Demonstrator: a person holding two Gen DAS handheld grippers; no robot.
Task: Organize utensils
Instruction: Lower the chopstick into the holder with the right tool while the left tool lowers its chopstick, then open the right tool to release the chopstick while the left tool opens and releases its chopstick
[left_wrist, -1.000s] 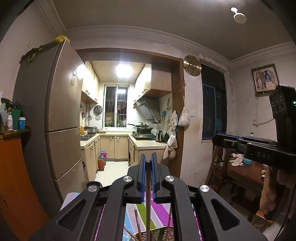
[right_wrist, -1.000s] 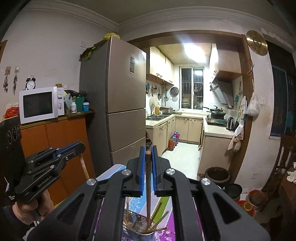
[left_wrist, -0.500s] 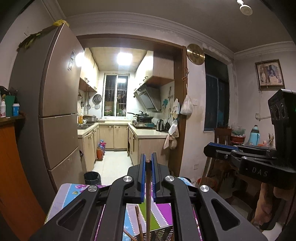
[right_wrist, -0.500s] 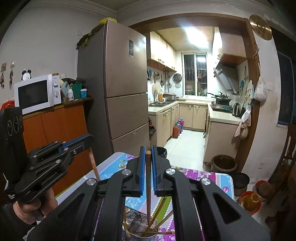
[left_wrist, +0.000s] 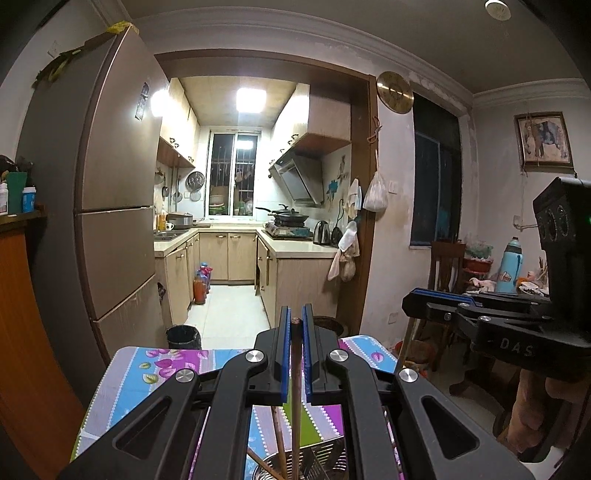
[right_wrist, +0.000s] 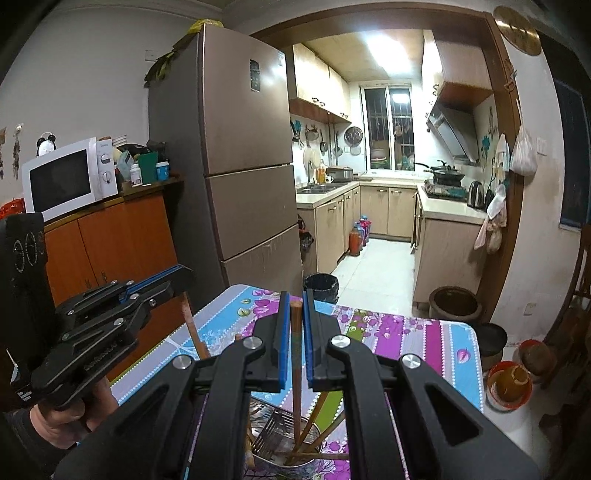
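Fingers (left_wrist: 283, 354) of left gripper (left_wrist: 294, 356) closed on a chopstick (left_wrist: 295, 406), held upright between blue pads; fingers (right_wrist: 284, 332) of right gripper (right_wrist: 295, 338) likewise clamped on a second chopstick (right_wrist: 296, 369). Both sticks reaching down into a metal holder (right_wrist: 284, 439) at the near edge of the worktop (right_wrist: 406, 332), among other chopsticks leaning at angles. Worktop covered by a floral cloth in purple, blue and green. Beyond: fridge (right_wrist: 243, 155) at left, kitchen doorway with cabinets, window and stove. Orange cabinet (right_wrist: 110, 240) bearing a microwave (right_wrist: 66, 177). Black bin (right_wrist: 320, 287) on the floor past the far edge. Round clock (left_wrist: 394, 92) on the wall, a framed picture (left_wrist: 543, 138) further right. Each gripper seen in the other's view, held by a hand (right_wrist: 66, 421).
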